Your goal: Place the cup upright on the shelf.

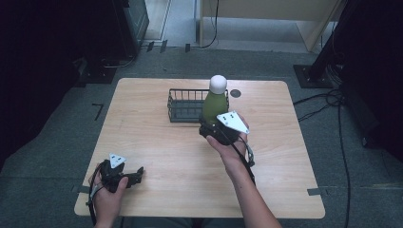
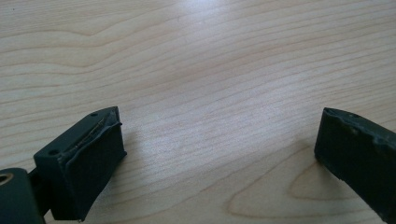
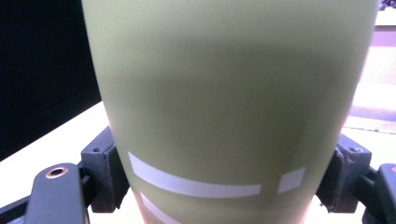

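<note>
The right gripper (image 1: 219,127) clamps its jaws on the lower body of a green bottle (image 1: 215,103) with a white cap, long axis upright, just in front of the black wire basket (image 1: 183,105) at the tabletop's (image 1: 157,142) far middle. The left gripper (image 1: 122,175), jaws spread and empty, rests well apart near the front left corner.

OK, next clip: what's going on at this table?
A person at a wooden table holds a pair of tongs in each hand. The right tongs are shut on a green bottle with a white cap, held upright beside a black wire basket at the far side of the table. In the right gripper view the jaws press both sides of the bottle. The left tongs are low over the table's near left corner, jaws wide apart with nothing between them.
</note>
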